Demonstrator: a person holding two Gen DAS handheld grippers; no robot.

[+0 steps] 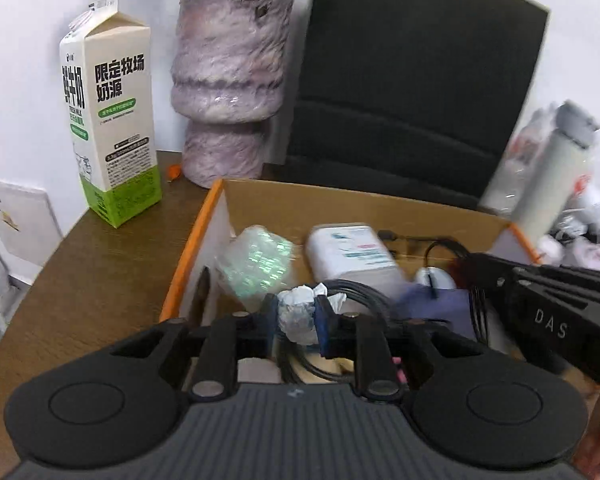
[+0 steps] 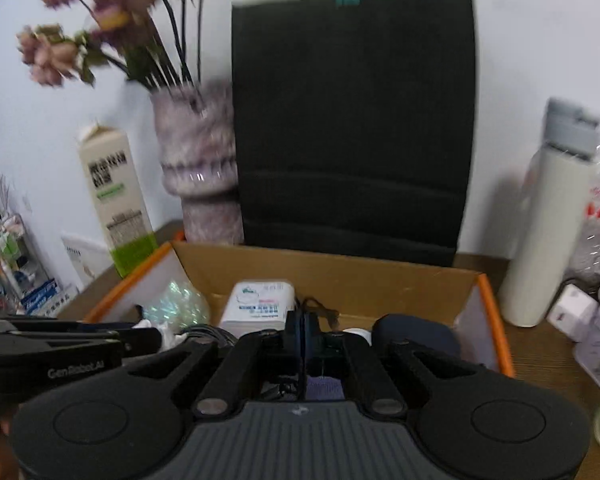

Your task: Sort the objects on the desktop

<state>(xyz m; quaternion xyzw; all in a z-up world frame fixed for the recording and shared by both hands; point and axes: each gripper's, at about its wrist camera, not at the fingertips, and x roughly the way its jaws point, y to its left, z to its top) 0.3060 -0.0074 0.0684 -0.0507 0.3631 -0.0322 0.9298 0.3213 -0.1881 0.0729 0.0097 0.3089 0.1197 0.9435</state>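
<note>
An open cardboard box with orange edges stands on the brown desk. Both grippers hover over it. My left gripper is shut on a crumpled white wad, pinched between its blue pads above the box's near side. My right gripper is shut, and a thin black cable sticks out past its tips. In the left wrist view the right gripper comes in from the right with black cable strands hanging beneath it. The left gripper shows at the left of the right wrist view.
The box holds an iridescent bundle, a white packet, coiled black cable and a dark blue item. Behind it stand a milk carton, a mottled vase, a black paper bag and a white bottle.
</note>
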